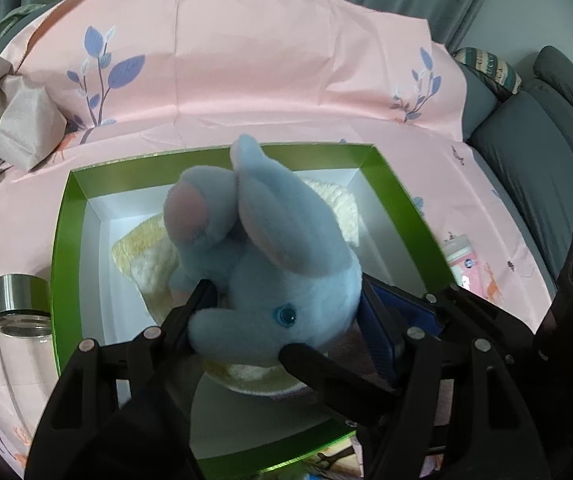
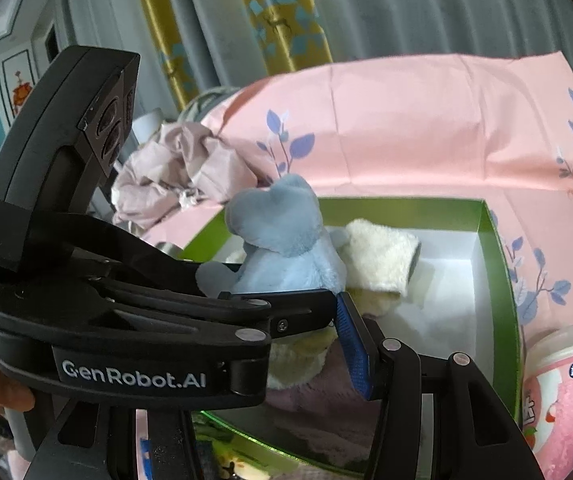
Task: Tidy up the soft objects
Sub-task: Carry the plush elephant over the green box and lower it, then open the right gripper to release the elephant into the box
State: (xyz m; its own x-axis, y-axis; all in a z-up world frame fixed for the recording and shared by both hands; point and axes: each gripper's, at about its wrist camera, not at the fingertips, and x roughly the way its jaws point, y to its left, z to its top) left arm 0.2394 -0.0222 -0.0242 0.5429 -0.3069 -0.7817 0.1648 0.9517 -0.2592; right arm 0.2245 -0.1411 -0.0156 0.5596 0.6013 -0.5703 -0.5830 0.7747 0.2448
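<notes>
You are holding the blue plush rabbit [image 1: 282, 264] over the green box [image 1: 62, 216], both grippers [image 1: 286, 312] [image 2: 326, 312] clamped on it; cream towels [image 2: 382, 260] are lying inside.

A home living room: a grey sofa [image 1: 534, 152] with a patterned cushion [image 1: 490, 68] beside it stands just right of a table draped in pink leaf-print cloth [image 1: 266, 60]; grey and yellow curtains [image 2: 246, 20] hang behind the table.

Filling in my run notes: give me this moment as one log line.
left tool: shut on blue plush rabbit | rabbit: over green box | in box: cream towels | right tool: beside rabbit, grip unclear
</notes>
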